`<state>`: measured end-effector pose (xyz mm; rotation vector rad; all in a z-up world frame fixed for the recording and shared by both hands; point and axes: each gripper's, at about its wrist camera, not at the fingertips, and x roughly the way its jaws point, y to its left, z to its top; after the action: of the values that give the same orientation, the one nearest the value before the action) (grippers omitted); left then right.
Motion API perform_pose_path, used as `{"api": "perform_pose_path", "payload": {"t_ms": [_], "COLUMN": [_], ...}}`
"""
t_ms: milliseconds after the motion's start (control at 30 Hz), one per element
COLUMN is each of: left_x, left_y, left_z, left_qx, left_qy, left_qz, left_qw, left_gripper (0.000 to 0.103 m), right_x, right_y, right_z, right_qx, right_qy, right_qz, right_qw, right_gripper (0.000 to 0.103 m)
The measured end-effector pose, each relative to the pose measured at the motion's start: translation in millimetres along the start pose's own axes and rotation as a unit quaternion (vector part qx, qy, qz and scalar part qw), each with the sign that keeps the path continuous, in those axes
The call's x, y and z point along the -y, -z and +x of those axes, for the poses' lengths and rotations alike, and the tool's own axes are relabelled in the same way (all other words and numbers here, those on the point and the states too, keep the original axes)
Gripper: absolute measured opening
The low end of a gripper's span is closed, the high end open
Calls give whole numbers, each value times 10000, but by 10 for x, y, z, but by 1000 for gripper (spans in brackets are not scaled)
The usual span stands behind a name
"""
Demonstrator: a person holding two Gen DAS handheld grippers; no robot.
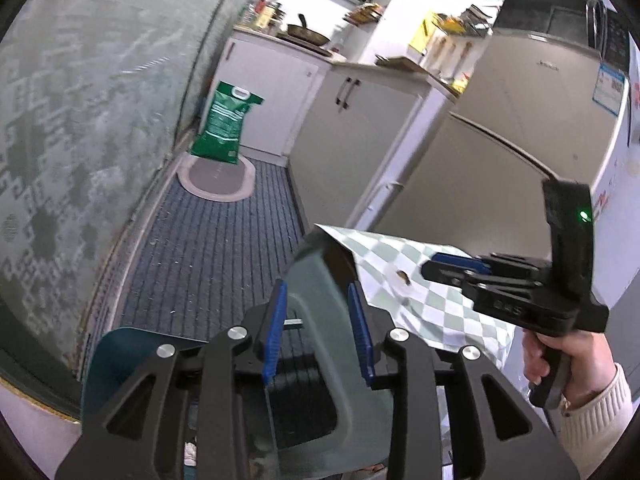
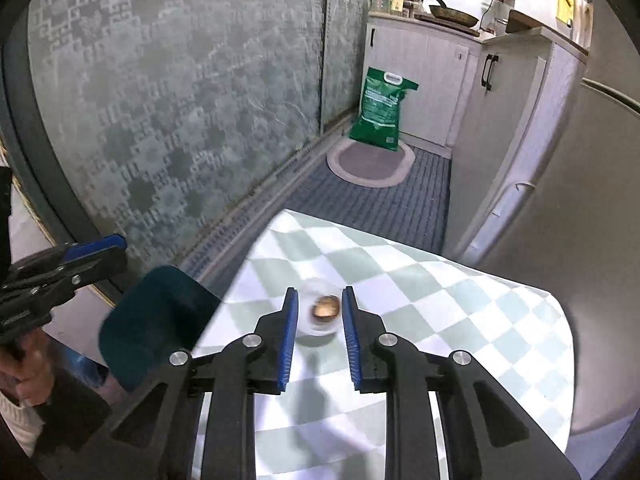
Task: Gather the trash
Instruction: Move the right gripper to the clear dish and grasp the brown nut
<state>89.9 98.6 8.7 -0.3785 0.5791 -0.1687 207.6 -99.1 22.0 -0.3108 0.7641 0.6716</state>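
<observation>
black linkage grippers, blue ribbed fingers [image 2: 289, 340], silver screws, a green led, cream knit sleeve [image 1: 596, 420].

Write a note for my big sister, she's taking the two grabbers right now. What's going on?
Left tool: shut on the teal dustpan, held beside the checkered table.
Right tool: open, its fingers either side of a small white cup with something brown inside, on the table.
Done: dustpan in hand.
Left: close on the cup, bin it.
</observation>
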Motion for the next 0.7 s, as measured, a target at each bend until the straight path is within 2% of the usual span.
{"api": "perform_pose_path", "payload": {"t_ms": [200, 567, 700], "left_x": [156, 316, 377], "left_y": [46, 82, 99], "left_z": [193, 396, 447], "left_qx": [-236, -518, -592], "left_qy": [48, 88, 122], "left_qz": [92, 262, 334], "left_qw": [9997, 9983, 9976], "left_gripper": [34, 34, 34], "right_x": [44, 81, 51], "right_y": [9, -12, 31], "right_z": [195, 311, 362], "right_qx": [-212, -400, -495], "right_qy": [-180, -426, -385], "right_qz": [-34, -346, -550], "right_qw": [9996, 9977, 9965], "right_gripper": [21, 21, 20]}}
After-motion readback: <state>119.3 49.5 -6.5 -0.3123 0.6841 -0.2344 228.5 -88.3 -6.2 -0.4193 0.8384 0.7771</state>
